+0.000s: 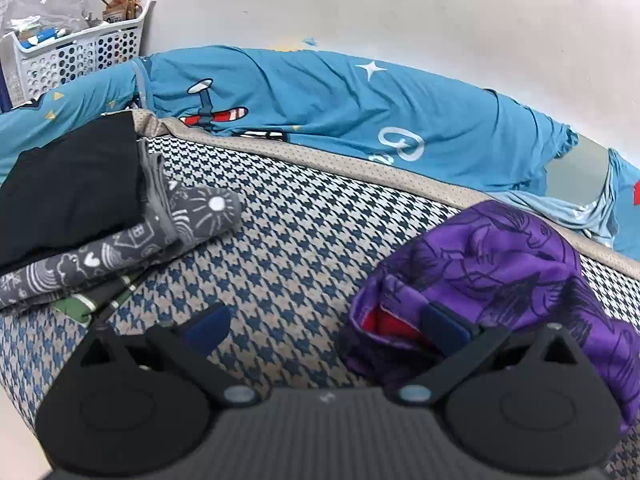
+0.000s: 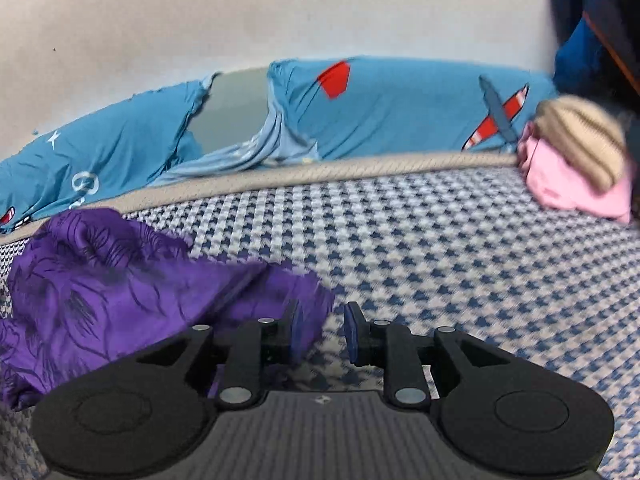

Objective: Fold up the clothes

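While both tools hang low over the houndstooth bed cover (image 1: pixel 304 240), the purple printed garment (image 1: pixel 500 264) lies crumpled on it, between the two. The left hand-held gripper (image 1: pixel 326 326) has its jaws spread wide; its right pad sits against the garment's near edge, where a red lining shows, while the left pad is over bare cover, so nothing is pinched. The right hand-held gripper (image 2: pixel 322 334) is parted by a narrow gap, and a corner of the purple garment (image 2: pixel 120 280) reaches its left pad without being clamped. A folded stack (image 1: pixel 80 216) lies to the left: a black piece on top, a grey patterned one under it, and a green striped edge at the bottom. A blue cartoon-print sheet (image 1: pixel 320 96) runs along the wall behind. A white laundry basket (image 1: pixel 76 52) stands in the far left corner. Pink and beige striped clothes (image 2: pixel 576 164) are heaped at the far right.
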Demonstrator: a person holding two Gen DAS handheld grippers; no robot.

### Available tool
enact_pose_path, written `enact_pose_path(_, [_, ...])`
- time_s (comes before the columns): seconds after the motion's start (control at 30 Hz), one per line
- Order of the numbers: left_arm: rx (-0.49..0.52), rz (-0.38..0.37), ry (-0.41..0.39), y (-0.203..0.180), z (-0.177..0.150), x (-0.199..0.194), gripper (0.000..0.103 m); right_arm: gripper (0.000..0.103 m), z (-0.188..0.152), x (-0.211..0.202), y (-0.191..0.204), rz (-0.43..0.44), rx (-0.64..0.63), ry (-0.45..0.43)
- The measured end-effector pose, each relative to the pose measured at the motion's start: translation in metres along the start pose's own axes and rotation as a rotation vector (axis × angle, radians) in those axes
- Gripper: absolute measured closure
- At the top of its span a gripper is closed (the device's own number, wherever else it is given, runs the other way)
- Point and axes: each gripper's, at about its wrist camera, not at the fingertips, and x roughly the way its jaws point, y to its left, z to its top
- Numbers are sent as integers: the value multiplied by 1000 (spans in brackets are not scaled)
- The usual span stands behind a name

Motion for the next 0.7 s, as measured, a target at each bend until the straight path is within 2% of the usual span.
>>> enact_pose_path(0.1, [19,-8,9,-7,-4,2,0,76,1,-4,1,48,9,-19])
enact_pose_path(0.3, [104,-11,17,-27,-13,4,0,75,1,-7,16,123,-20,-23])
enact_pose_path(0.63, [157,10,64,-35,-27,14,0,69,-1,-2,59,153,-60,19])
enact_pose_path(0.7, [164,15,71,-34,-28,15,0,68,0,-3,64,188,-59,6])
